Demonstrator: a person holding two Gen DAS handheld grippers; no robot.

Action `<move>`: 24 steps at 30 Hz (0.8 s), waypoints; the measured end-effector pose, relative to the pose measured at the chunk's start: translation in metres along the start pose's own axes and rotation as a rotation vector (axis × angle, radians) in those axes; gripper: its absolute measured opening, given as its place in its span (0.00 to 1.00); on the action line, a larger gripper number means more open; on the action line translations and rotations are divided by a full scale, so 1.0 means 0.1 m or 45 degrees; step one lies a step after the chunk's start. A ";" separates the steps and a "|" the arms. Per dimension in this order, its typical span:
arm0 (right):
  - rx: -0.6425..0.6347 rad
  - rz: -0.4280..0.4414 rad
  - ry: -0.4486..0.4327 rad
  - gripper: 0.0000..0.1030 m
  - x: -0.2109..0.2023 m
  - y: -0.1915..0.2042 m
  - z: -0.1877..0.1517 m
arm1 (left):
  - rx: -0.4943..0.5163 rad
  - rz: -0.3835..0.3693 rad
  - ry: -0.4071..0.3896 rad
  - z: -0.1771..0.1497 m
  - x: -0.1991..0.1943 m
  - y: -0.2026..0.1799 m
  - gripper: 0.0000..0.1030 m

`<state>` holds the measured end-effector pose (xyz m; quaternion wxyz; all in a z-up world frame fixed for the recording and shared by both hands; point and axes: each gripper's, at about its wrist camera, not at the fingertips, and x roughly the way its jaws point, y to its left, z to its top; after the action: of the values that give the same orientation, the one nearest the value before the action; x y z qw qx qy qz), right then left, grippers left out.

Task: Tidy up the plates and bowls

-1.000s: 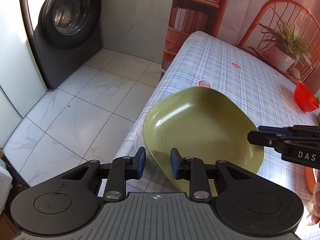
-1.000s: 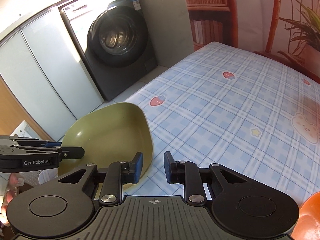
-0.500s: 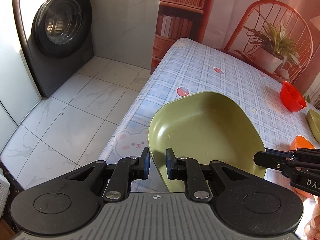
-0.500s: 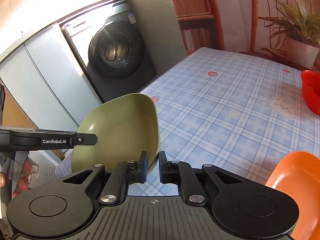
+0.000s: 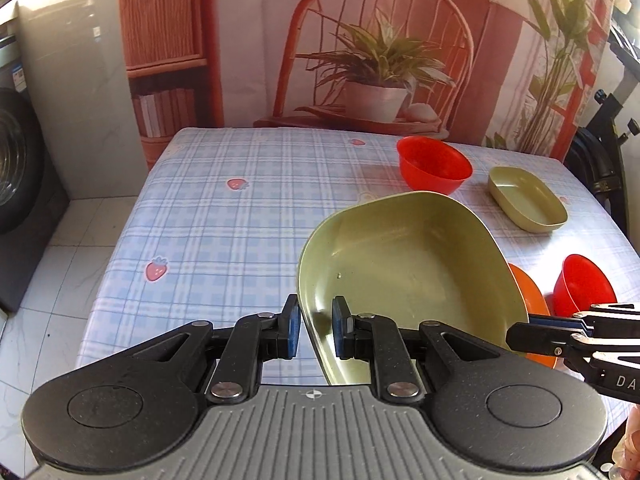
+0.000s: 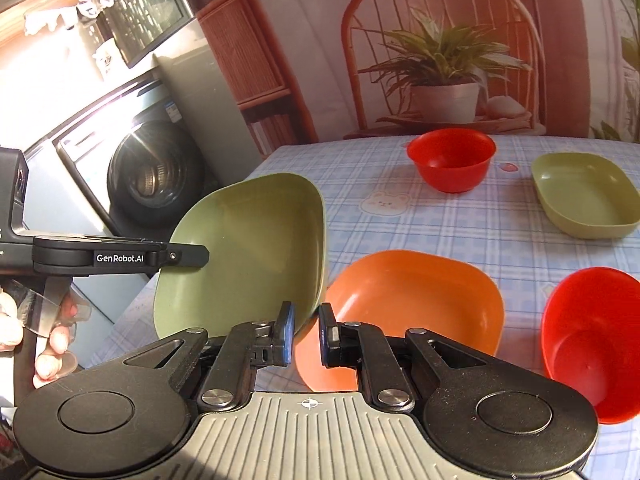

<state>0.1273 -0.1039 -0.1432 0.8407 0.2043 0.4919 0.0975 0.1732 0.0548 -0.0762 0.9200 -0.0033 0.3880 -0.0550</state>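
Sharing one green plate (image 5: 408, 264) in both jaws, beside two red bowls (image 6: 452, 158), one orange plate (image 6: 416, 300).

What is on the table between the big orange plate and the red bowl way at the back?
Nothing. In the right wrist view, only bare checked tablecloth with a bear picture lies between the orange plate and the far red bowl.

Two red bowls (image 6: 452, 158) (image 6: 588, 340), two green dishes (image 6: 248, 252) (image 6: 584, 194), (one orange) plate (image 6: 416, 300)
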 end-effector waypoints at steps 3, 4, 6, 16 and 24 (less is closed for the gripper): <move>0.092 -0.023 -0.013 0.11 -0.16 -0.22 -0.09 | 0.093 -0.035 0.009 0.02 0.11 -0.31 0.17; 0.126 -0.035 -0.014 0.11 -0.20 -0.28 -0.15 | 0.131 -0.037 0.019 0.02 0.16 -0.42 0.17; 0.169 -0.058 -0.011 0.11 -0.24 -0.39 -0.22 | 0.194 -0.053 0.047 0.03 0.24 -0.57 0.17; 0.274 -0.073 0.024 0.13 -0.27 -0.66 -0.36 | 0.270 -0.111 0.151 0.12 0.65 -0.79 0.17; 0.301 -0.065 0.030 0.13 -0.29 -0.75 -0.36 | 0.314 -0.097 0.203 0.14 0.84 -0.88 0.18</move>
<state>0.0787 -0.1726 -0.1691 0.8071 0.2883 0.5148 0.0196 0.2322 -0.0419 -0.1220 0.8769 0.0993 0.4497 -0.1374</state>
